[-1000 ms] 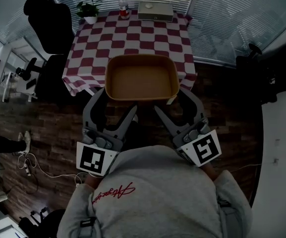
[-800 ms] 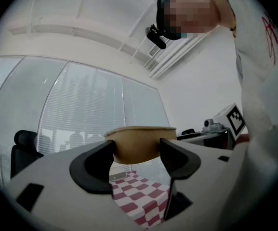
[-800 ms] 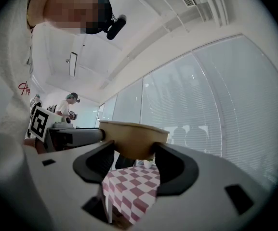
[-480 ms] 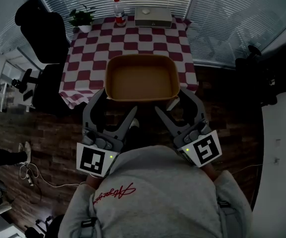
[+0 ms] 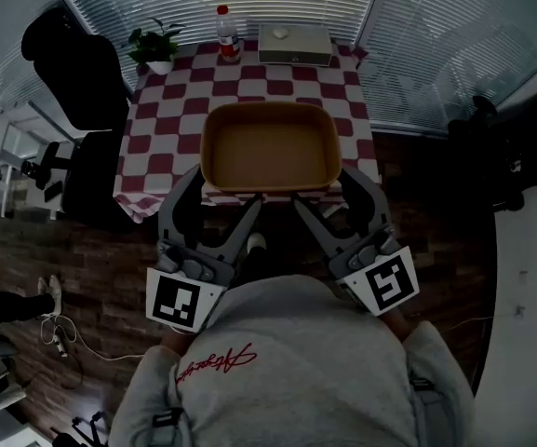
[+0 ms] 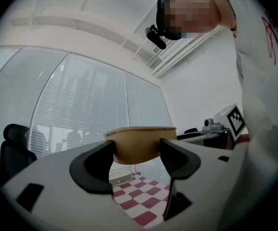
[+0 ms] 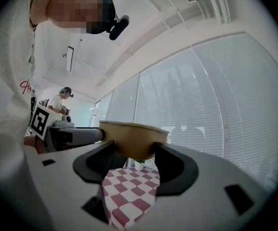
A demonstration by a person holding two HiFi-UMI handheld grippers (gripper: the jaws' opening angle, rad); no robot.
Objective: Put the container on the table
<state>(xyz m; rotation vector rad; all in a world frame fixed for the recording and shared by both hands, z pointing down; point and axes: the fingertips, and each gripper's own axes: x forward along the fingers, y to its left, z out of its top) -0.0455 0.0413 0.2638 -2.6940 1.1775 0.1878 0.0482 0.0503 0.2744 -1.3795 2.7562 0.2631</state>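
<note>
Now you hold the tan container (image 5: 270, 147) above the near edge of the checked table (image 5: 249, 73), your left gripper (image 5: 220, 194) and right gripper (image 5: 328, 194) each clamped on its near wall; next, likely, lower it level onto the table

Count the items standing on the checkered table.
3, all along the far edge: a potted plant at the left corner, a bottle beside it, a flat grey box to the right. The container may hide others.
</note>
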